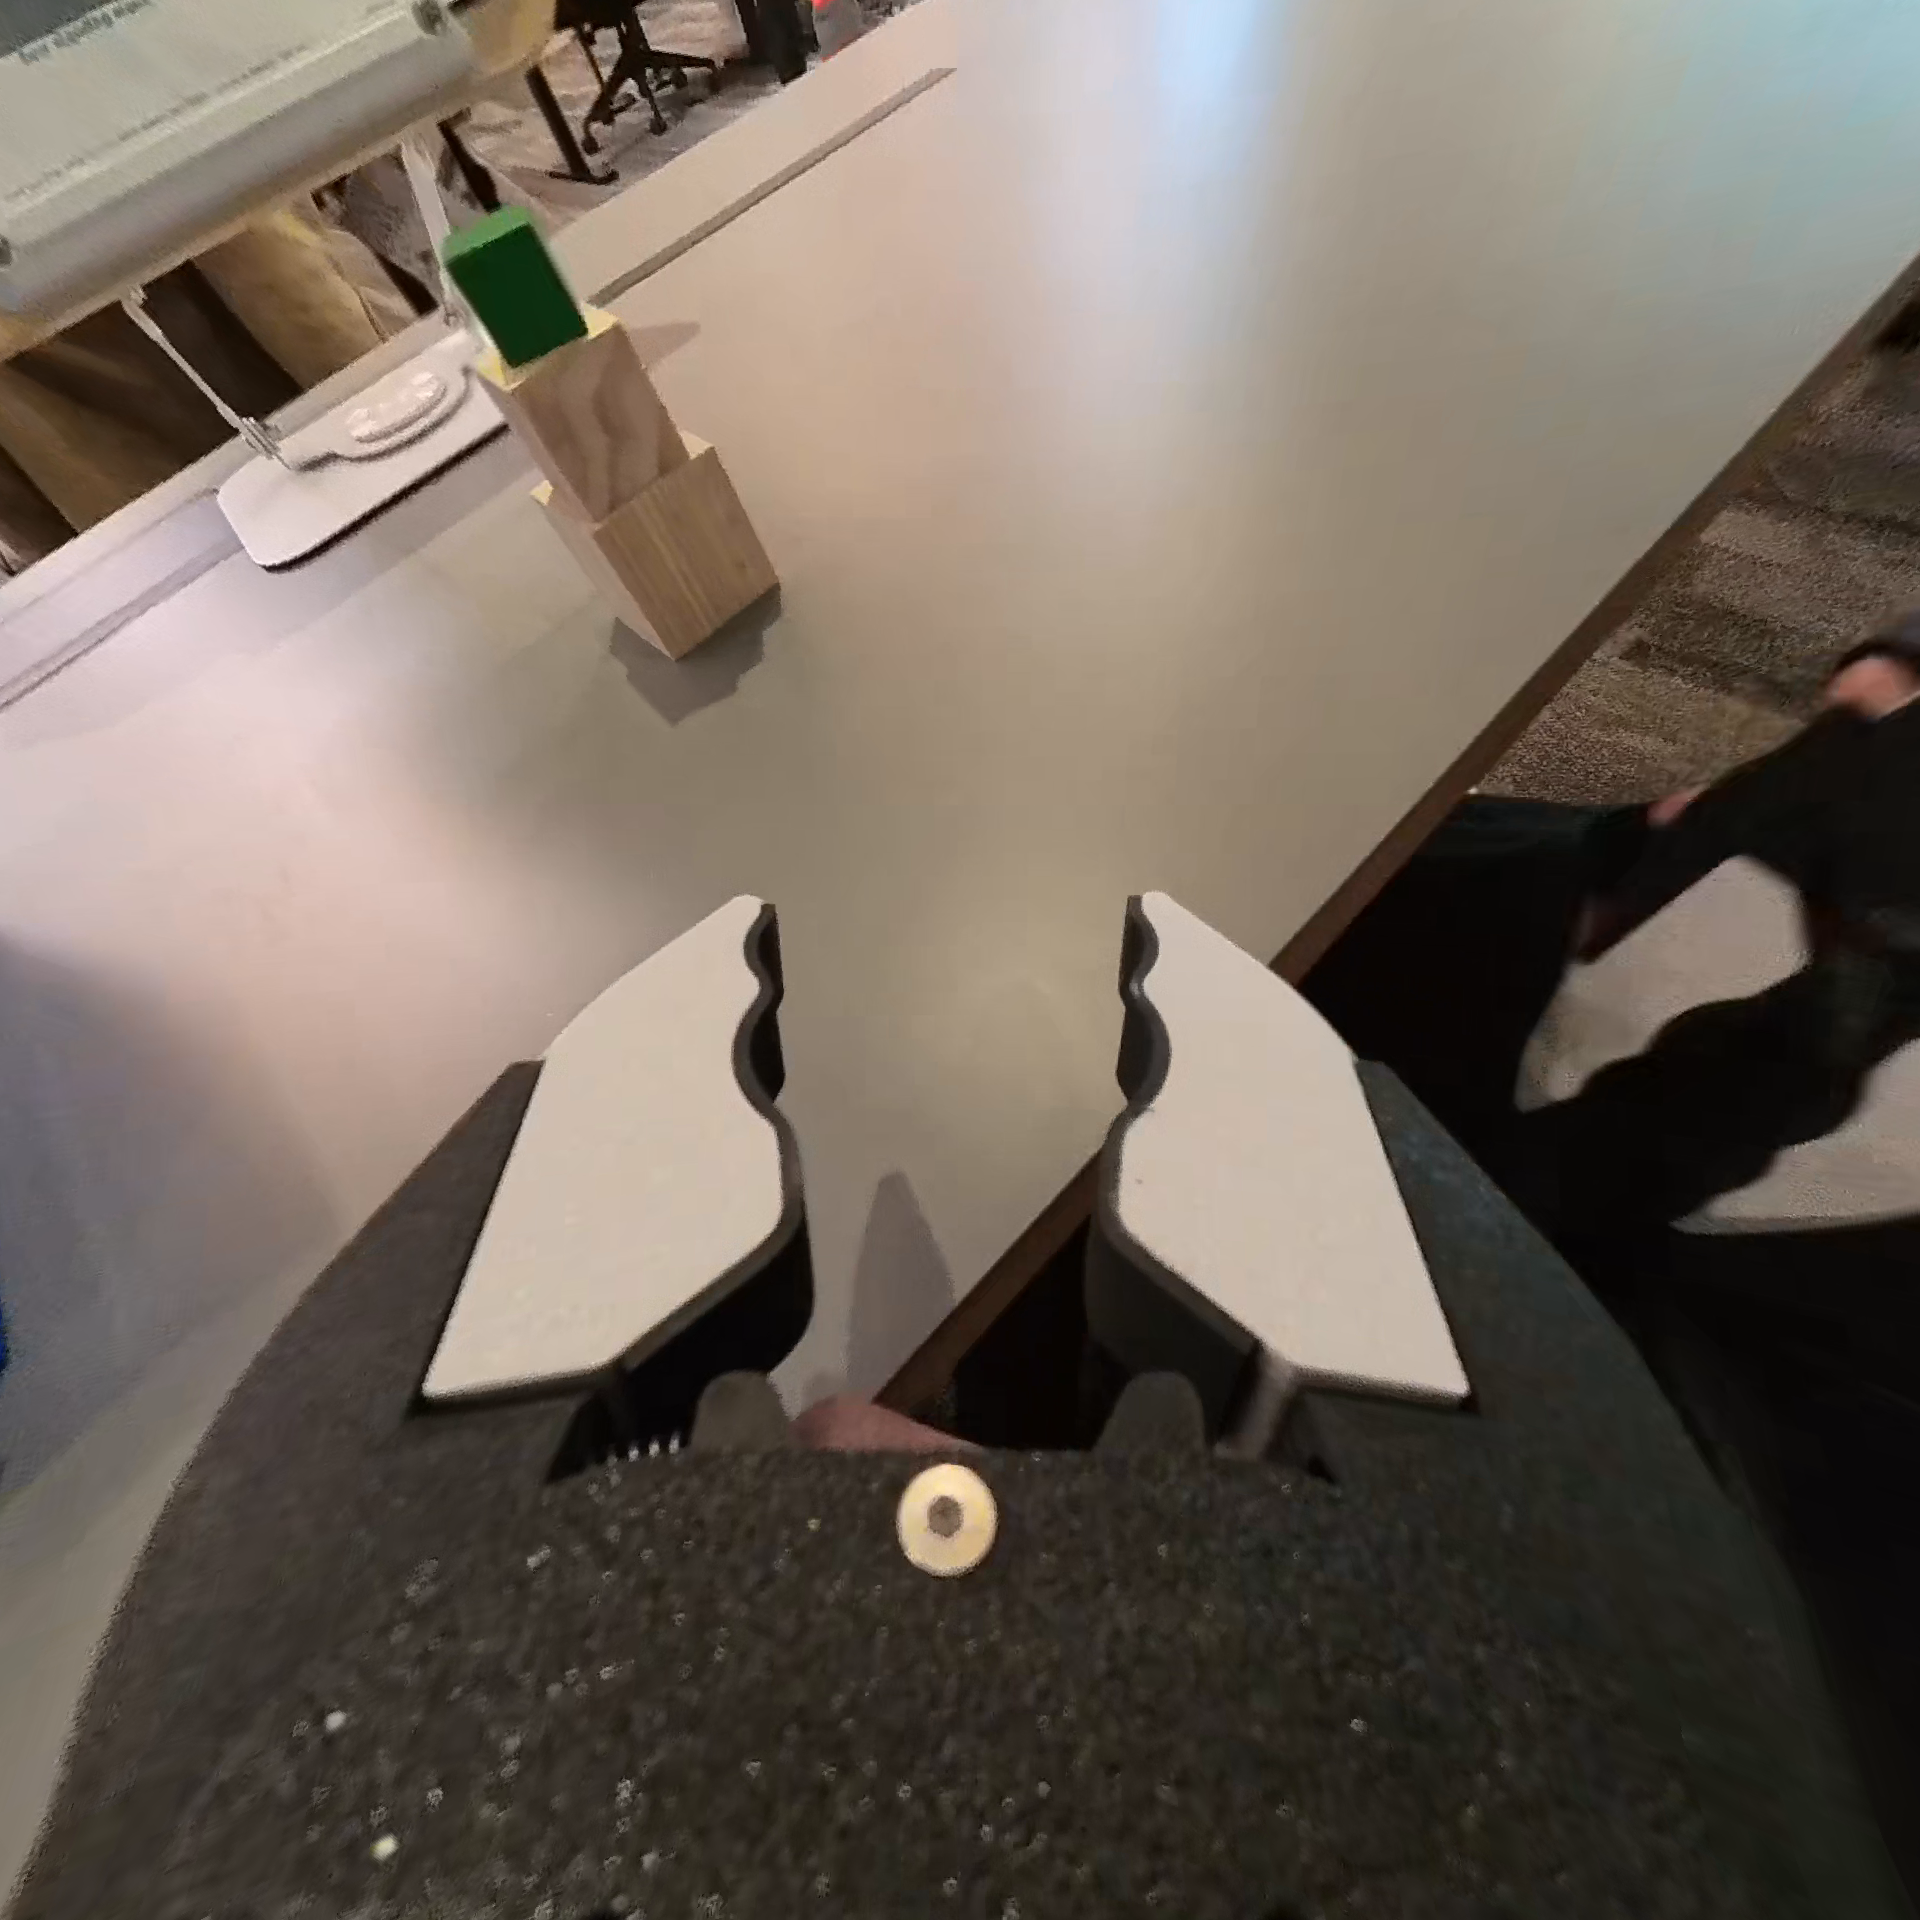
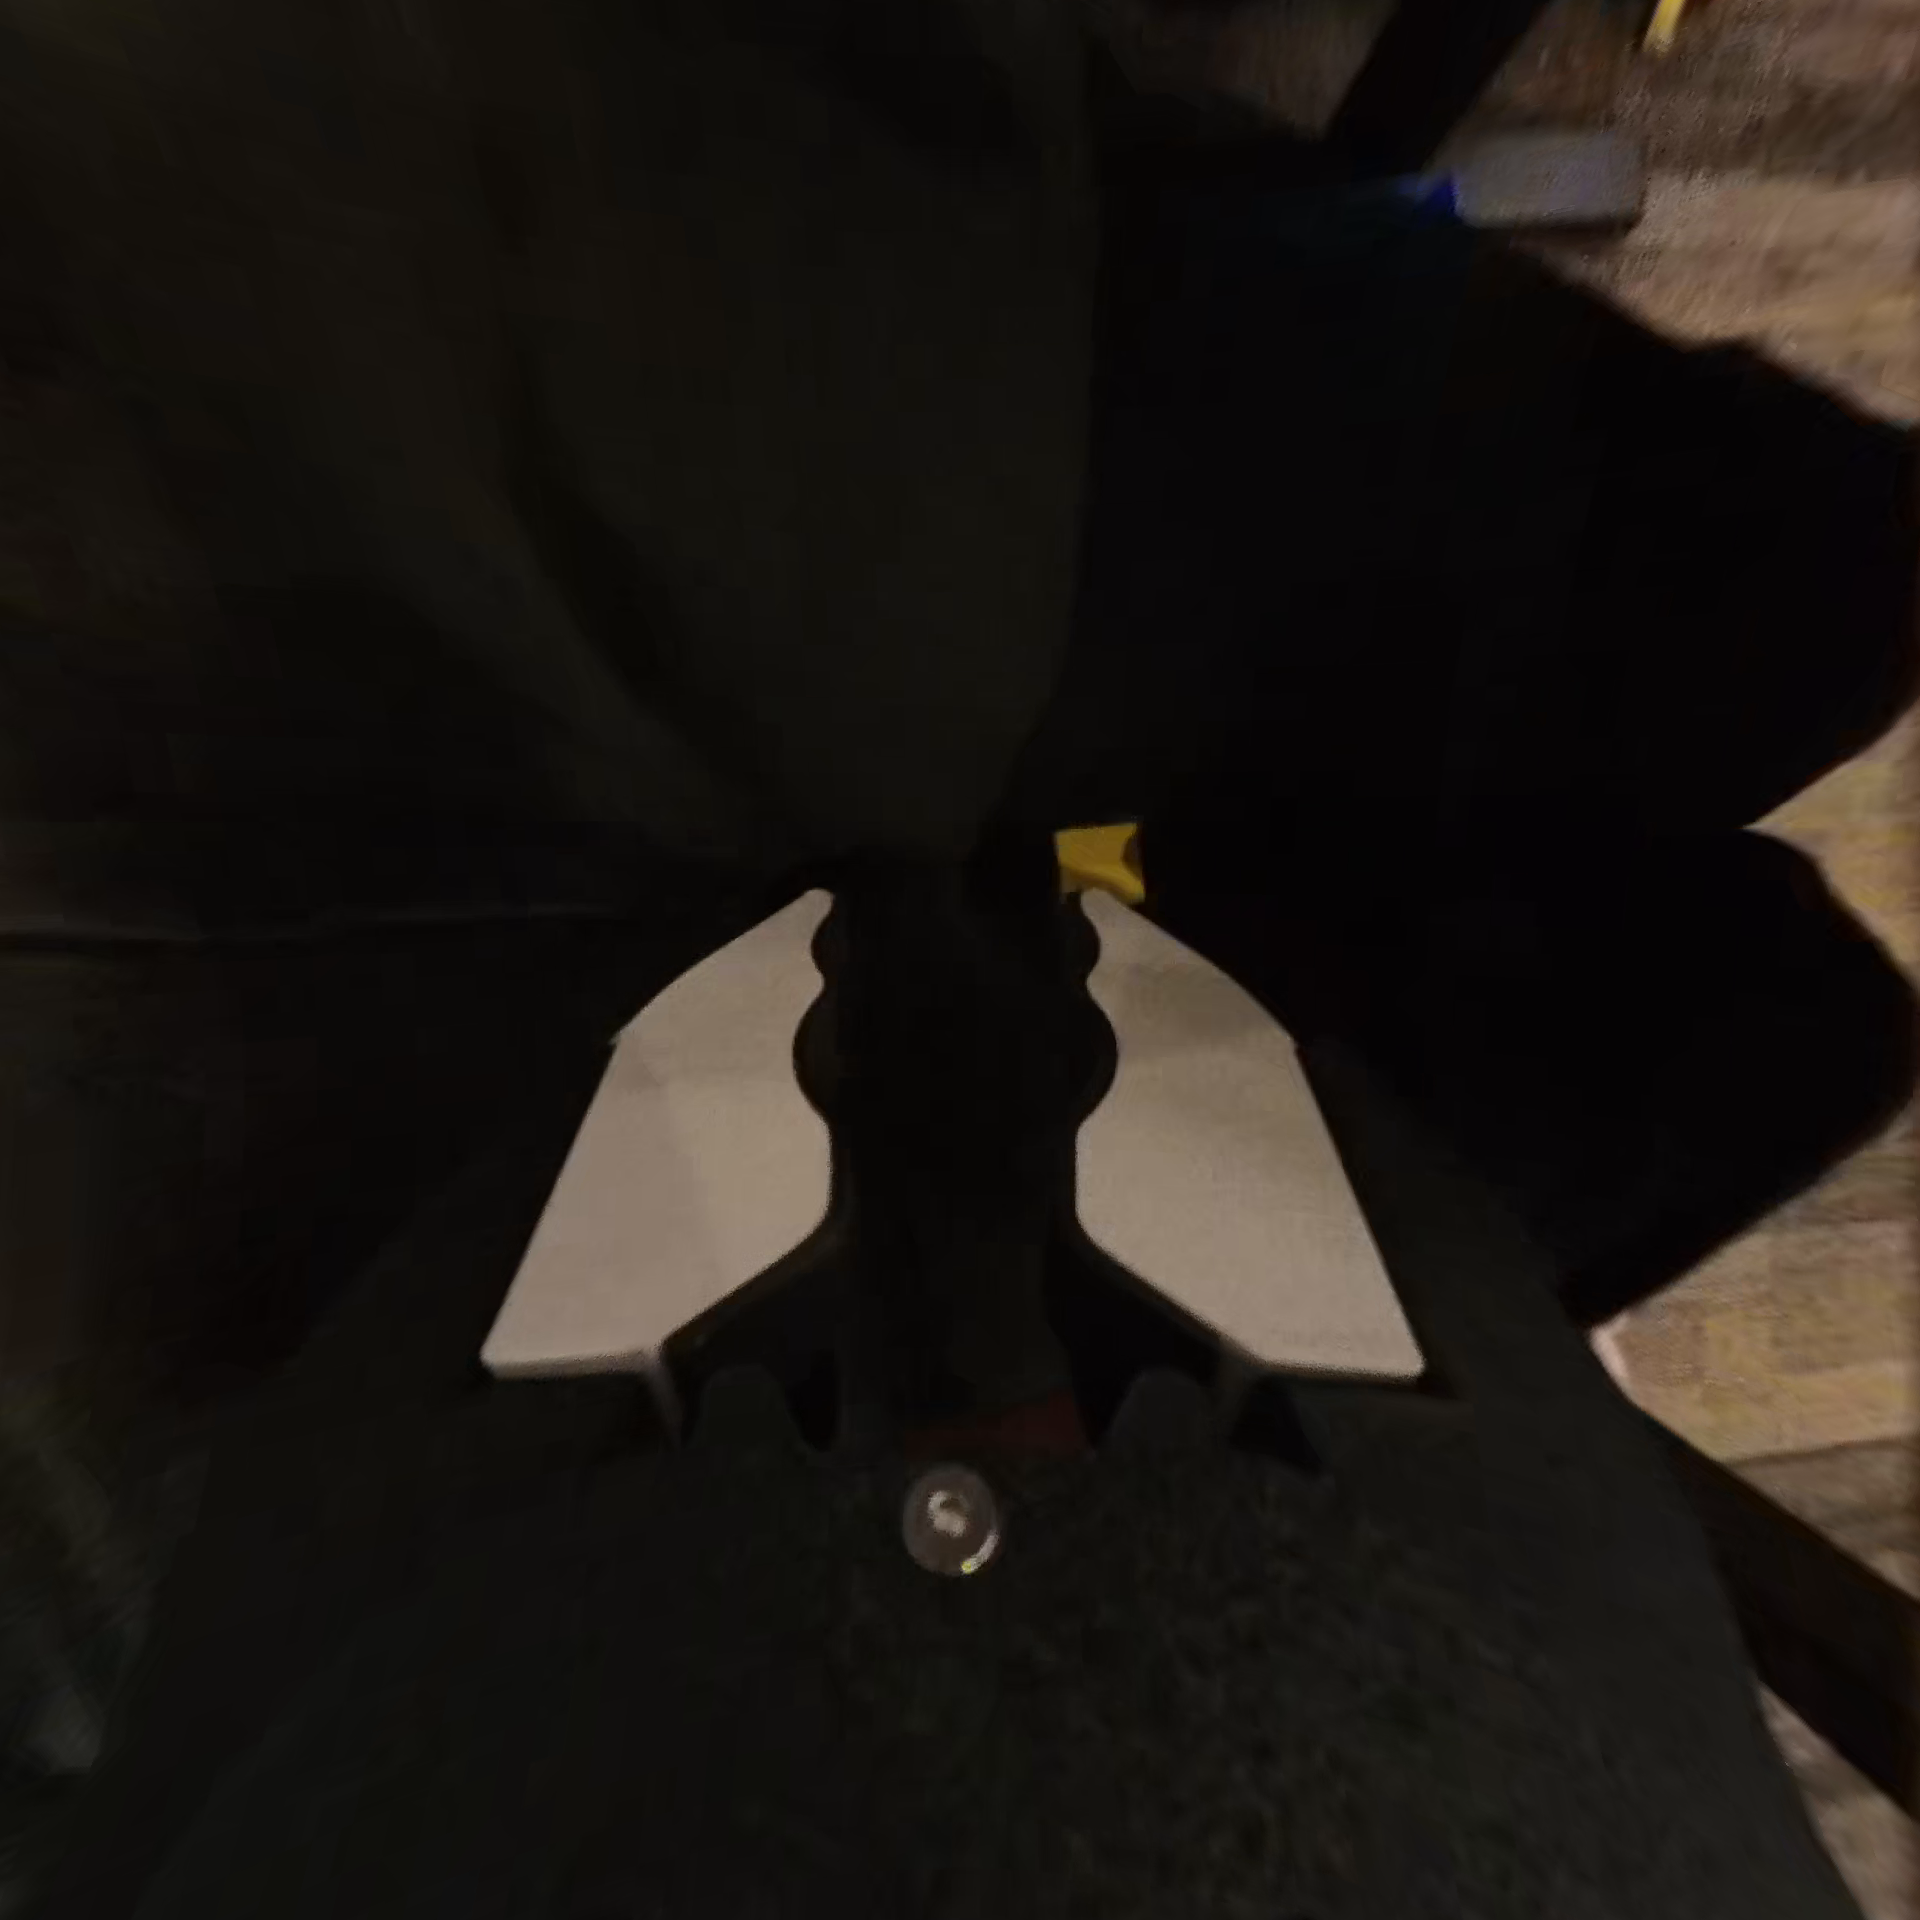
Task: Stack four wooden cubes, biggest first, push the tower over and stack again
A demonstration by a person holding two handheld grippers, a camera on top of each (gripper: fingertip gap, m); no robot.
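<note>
Left wrist view: left gripper (image 1: 951, 997) jaws wide, empty; grainy wood cube tower (image 1: 623, 447) w/ green top, upright.

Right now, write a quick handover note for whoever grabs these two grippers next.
Left gripper: jaws open, empty, hanging over the near table edge, well short of the tower.
Right gripper: jaws open, pointed at dark clothing off the table; a small yellow piece shows just past one fingertip, unclear what.
Tower: large wooden cube at the bottom, smaller wooden cube on it, a thin yellow layer, green cube on top.
Done: a stack stands.
Left: push it over, restack.
</note>
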